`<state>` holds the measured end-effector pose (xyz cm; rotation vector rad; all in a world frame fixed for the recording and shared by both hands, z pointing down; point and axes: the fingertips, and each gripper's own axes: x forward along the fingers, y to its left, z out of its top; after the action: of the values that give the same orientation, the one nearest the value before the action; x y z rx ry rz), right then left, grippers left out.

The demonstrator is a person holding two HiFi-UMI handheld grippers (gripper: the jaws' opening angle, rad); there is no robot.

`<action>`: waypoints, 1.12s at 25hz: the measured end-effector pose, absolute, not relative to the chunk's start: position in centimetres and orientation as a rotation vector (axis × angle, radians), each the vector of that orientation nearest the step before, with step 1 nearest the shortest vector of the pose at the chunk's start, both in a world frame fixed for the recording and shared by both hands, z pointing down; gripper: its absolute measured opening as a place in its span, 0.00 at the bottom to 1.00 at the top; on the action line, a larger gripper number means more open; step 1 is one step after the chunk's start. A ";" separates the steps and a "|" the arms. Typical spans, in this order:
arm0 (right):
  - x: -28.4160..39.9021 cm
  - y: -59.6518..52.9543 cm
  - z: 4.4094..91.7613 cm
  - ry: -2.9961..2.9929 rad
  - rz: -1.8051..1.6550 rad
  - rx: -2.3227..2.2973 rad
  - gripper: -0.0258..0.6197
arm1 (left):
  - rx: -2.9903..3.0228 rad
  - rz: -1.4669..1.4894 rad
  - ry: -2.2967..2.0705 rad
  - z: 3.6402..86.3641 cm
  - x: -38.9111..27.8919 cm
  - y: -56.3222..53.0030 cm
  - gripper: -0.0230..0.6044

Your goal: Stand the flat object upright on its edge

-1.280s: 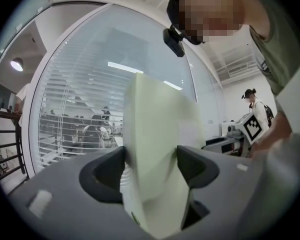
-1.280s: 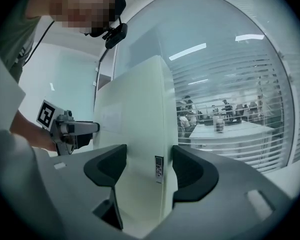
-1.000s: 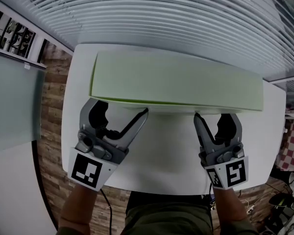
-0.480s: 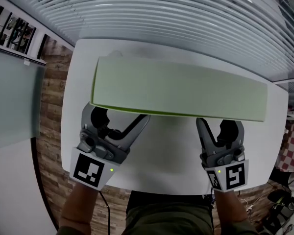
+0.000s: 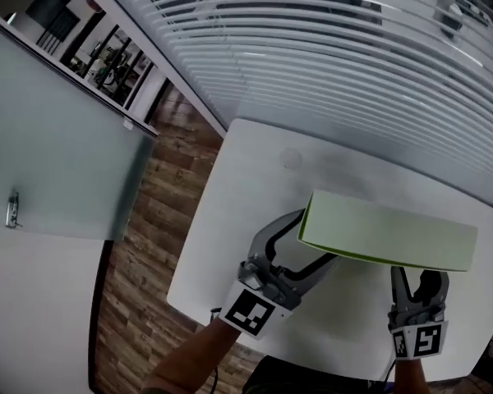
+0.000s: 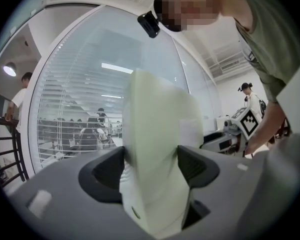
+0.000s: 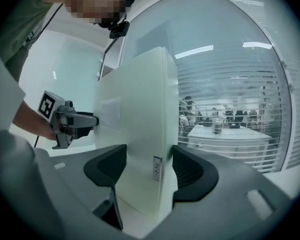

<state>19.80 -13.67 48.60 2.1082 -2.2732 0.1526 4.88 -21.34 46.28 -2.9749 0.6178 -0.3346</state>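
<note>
A pale green flat board (image 5: 386,236) is held over the white table (image 5: 246,179), its broad face turned up toward the head view. My left gripper (image 5: 312,241) is shut on its left near edge, and my right gripper (image 5: 417,274) is shut on the right near edge. In the left gripper view the board (image 6: 157,144) stands edge-on between the pads of the left gripper (image 6: 151,166). The right gripper view shows the board (image 7: 140,134) clamped in the right gripper (image 7: 149,170), with the left gripper (image 7: 65,119) at its far end.
Window blinds (image 5: 329,64) run behind the table. A frosted glass partition (image 5: 57,162) stands at the left over a wood floor (image 5: 148,245). The table's near edge (image 5: 197,306) lies just under my left forearm.
The head view has swung left and pulled back. The board now looks smaller and sits lower right, with both grippers still on its near edge.
</note>
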 end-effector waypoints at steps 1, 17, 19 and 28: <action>19.8 -12.6 49.5 -2.265 0.169 2.109 0.50 | -2.967 -0.363 0.598 47.2 4.9 -20.3 0.54; 19.9 -11.8 55.8 -2.359 0.355 2.117 0.50 | -2.913 -0.200 0.820 50.1 1.5 -20.7 0.54; 20.4 -10.8 56.5 -2.351 0.413 2.099 0.50 | -2.928 -0.229 0.868 50.5 0.8 -20.0 0.54; 18.9 -6.8 55.9 -2.517 0.663 1.903 0.47 | -2.984 -0.406 1.016 51.6 -1.2 -14.2 0.49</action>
<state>18.93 -6.80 55.94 1.9031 -2.5170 0.6635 -1.15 -14.21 51.61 -2.9836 1.0156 -0.4055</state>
